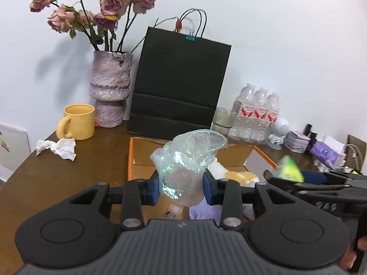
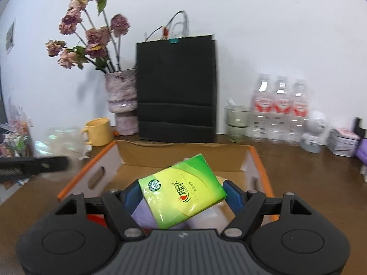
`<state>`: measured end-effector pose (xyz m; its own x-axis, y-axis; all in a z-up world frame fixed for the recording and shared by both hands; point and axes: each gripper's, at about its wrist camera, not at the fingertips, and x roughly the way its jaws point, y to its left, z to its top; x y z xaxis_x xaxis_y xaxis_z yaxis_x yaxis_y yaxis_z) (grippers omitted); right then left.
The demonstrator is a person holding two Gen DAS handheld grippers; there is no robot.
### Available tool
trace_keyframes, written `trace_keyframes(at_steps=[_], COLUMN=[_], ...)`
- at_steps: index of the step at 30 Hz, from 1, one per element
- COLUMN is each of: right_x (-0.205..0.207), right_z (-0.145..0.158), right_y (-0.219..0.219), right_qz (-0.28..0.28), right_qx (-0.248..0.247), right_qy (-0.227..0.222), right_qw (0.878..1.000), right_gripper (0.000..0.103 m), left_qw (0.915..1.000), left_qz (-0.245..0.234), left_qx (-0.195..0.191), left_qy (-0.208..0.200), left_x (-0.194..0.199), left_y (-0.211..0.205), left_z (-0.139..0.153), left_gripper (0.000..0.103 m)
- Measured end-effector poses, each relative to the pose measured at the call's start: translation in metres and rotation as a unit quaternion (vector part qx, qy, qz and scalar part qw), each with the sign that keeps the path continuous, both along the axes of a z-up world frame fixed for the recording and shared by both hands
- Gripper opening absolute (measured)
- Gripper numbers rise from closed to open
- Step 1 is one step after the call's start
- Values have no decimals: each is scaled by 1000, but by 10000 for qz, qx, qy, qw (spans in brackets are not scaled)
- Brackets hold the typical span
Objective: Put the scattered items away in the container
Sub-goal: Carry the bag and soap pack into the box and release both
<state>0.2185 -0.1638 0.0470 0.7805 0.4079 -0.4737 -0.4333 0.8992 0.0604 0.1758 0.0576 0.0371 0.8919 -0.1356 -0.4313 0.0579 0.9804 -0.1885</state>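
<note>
My left gripper (image 1: 181,186) is shut on a crumpled clear iridescent plastic wrapper (image 1: 188,160) and holds it above the cardboard box with orange edges (image 1: 142,158). My right gripper (image 2: 181,194) is shut on a green tissue packet (image 2: 181,190) and holds it tilted above the same box (image 2: 179,153). In the left wrist view the right gripper (image 1: 291,174) and its packet (image 1: 289,167) show blurred at the right. The box holds a purple item (image 1: 204,210) and white items. A crumpled white tissue (image 1: 59,147) lies on the table left of the box.
A black paper bag (image 1: 179,87) stands behind the box by the wall. A vase of dried roses (image 1: 110,91) and a yellow mug (image 1: 78,121) stand to its left. A glass (image 1: 222,120), water bottles (image 1: 257,114) and small items stand to the right.
</note>
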Motion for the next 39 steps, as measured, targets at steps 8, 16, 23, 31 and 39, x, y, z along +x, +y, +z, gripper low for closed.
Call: trace_keyframes(at_steps=[8,16,23,31,39], right_x=[40,40,38,36,19], right_z=[-30,-37,-32,-30,-15], right_y=[42,43,35,32,12], right_qz=[111,67,157,61,-115], right_qx=[-263,-552,-390,-353,-291], right_qy=[347,306,450,427,186], right_qw=[9990,9980,9981,9984,9993], right_gripper=[74,95,103,103,103], left_qw=[9990,9987,9994,9994,9993], left_qz=[186,258,177,170,227], left_qx=[16,35,-160,-149,-266], left_qy=[395,444,267,264,139], left_x=[47,52,45,43,23], left_y=[-7,-5,-2,-3,9], left_z=[-30,-40,-32,-32,-18], left_gripper=[37,65,100,100,100])
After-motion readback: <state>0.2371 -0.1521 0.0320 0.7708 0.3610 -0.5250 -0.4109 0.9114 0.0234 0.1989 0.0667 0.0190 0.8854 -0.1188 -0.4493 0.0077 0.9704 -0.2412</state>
